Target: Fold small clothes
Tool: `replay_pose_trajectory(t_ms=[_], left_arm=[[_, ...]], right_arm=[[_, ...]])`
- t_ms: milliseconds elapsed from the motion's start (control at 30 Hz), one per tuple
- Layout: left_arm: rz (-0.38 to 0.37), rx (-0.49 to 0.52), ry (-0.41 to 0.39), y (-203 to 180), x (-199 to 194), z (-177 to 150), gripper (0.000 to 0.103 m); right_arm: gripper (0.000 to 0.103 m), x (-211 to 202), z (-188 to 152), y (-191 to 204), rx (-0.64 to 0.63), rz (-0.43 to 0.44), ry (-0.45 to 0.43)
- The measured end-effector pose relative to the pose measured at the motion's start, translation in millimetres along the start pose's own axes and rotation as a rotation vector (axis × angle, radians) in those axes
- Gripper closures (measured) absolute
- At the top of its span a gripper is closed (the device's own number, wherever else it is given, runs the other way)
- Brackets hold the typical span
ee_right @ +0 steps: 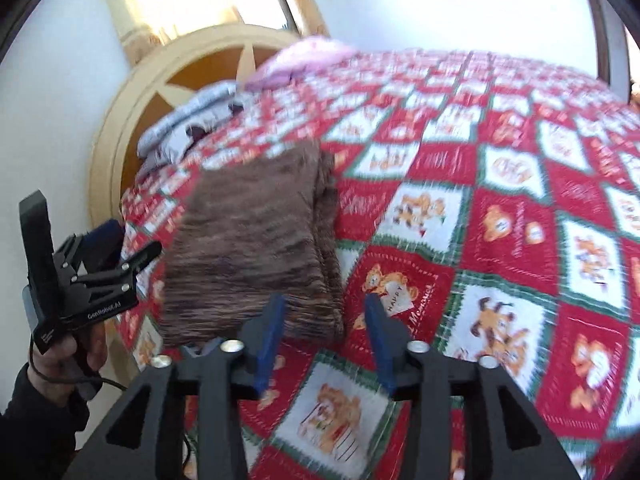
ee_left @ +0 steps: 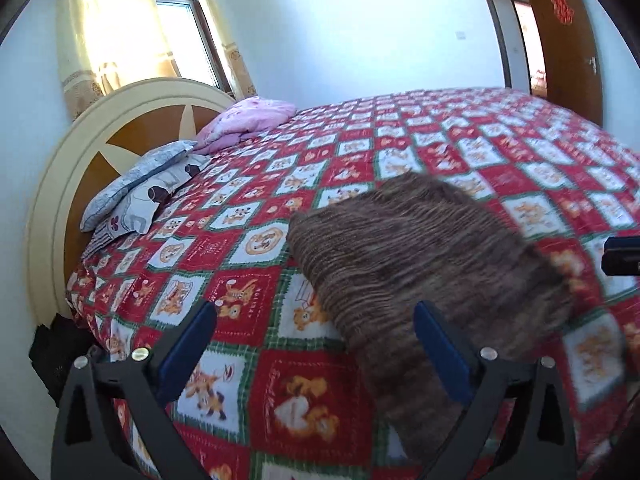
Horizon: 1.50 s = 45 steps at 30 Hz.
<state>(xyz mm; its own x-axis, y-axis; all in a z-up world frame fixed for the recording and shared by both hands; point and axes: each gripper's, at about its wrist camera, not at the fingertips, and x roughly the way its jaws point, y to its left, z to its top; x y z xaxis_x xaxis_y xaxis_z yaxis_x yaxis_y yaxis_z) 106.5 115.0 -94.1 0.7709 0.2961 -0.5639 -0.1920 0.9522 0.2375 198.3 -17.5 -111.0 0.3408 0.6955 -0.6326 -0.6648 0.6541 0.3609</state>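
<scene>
A brown striped knit garment lies folded into a flat rectangle on the red patchwork bedspread, near the bed's front edge. It also shows in the right wrist view. My left gripper is open wide and empty, above the bedspread, its right finger over the garment's near corner. It shows from the side in the right wrist view, left of the garment. My right gripper is open and empty, just off the garment's near right corner. Its tip shows in the left wrist view.
Grey patterned pillows and a pink folded quilt lie at the round cream headboard. A wooden door stands open beyond the bed. A dark object sits beside the bed's near left edge.
</scene>
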Motion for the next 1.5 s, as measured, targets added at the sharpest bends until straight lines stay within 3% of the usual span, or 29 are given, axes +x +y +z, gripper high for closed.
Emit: replay_pose_trajectory(t_ms=[200, 333, 600, 1500], left_arm=[[-0.04, -0.082, -0.069, 8.1, -28.6, 14.4, 0.0], [-0.045, -0.101, -0.094, 7.7, -38.0, 18.3, 0.0], [-0.047, -0.112, -0.106, 6.4, -44.6, 17.6, 0.0], [-0.042, -0.129, -0.11, 11.8, -47.9, 15.7, 0.0]], right_arm=[[0.05, -47.7, 0.2, 29.8, -0.099, -0.058, -0.159], [0.048, -61.5, 1.2, 31.4, -0.099, -0.065, -0.198], [0.048, -67.6, 0.1, 24.4, -0.051, -0.085, -0.226], [0.047, -68.5, -6.8, 43.0, -0.102, -0.089, -0.231]])
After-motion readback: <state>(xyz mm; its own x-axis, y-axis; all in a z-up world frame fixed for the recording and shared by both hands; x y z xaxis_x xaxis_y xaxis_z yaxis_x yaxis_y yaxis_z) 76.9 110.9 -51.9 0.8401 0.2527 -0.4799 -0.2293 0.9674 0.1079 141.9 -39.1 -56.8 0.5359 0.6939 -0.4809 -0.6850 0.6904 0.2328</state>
